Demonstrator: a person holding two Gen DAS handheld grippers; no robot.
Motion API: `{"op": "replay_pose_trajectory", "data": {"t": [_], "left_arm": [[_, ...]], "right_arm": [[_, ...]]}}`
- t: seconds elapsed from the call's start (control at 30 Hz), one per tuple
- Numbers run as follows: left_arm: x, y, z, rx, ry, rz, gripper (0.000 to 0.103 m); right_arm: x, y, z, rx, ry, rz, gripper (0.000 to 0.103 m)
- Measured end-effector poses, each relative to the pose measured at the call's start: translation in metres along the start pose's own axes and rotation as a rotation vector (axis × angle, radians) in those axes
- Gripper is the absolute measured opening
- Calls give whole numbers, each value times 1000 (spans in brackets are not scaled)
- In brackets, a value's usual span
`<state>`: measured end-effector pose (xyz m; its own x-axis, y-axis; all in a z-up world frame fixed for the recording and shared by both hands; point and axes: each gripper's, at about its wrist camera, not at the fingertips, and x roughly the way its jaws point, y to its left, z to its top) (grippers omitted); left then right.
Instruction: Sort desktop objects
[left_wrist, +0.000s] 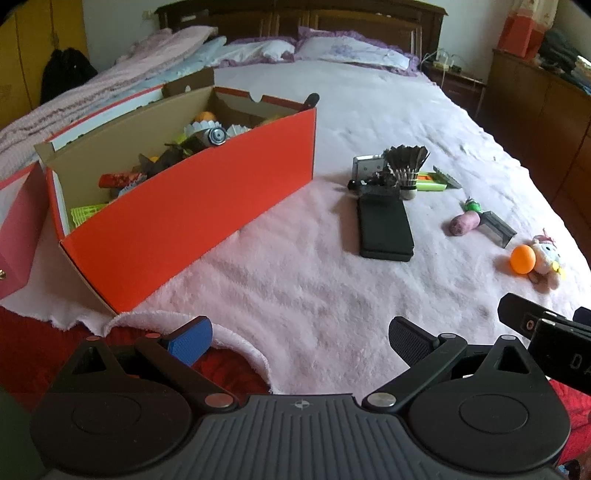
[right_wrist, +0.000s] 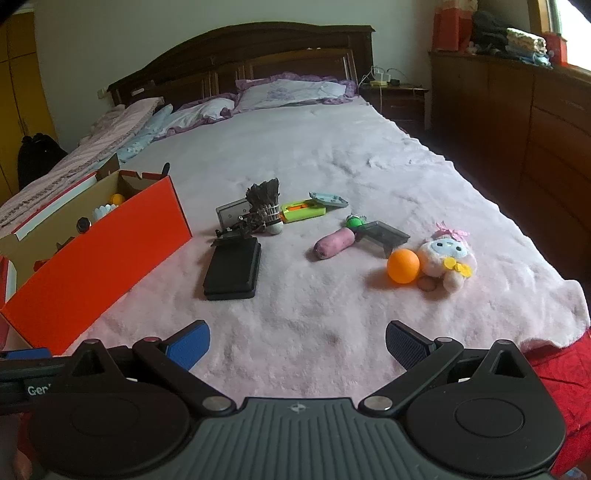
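Both tools are empty, fingers spread wide apart — the left gripper (left_wrist: 301, 341) low in its frame over the pink blanket's (left_wrist: 314, 288) edge, the right gripper (right_wrist: 297, 345) likewise at bottom centre; the orange box (left_wrist: 192, 214) sits at left of frame, already holding mixed items; mid-frame lie a black case (right_wrist: 232, 267) touching a dark shuttlecock (right_wrist: 264, 206); to the right, a pink roll (right_wrist: 334, 243), an orange ball (right_wrist: 403, 271) against a plush toy (right_wrist: 448, 258).

Fluffy pink blanket (right_wrist: 332, 155), matt cardboard box (left_wrist: 192, 206)
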<state>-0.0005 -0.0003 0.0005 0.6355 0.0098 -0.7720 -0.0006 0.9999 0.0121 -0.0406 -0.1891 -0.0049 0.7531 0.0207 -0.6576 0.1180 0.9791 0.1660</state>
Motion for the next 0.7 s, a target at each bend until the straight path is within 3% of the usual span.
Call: {"op": "replay_pose_trajectory", "data": {"t": [0.7], "left_arm": [[-5,7,-1,-35,-24,5,103]], "right_arm": [[-8,3,-1,-24,-37,17,102]]}}
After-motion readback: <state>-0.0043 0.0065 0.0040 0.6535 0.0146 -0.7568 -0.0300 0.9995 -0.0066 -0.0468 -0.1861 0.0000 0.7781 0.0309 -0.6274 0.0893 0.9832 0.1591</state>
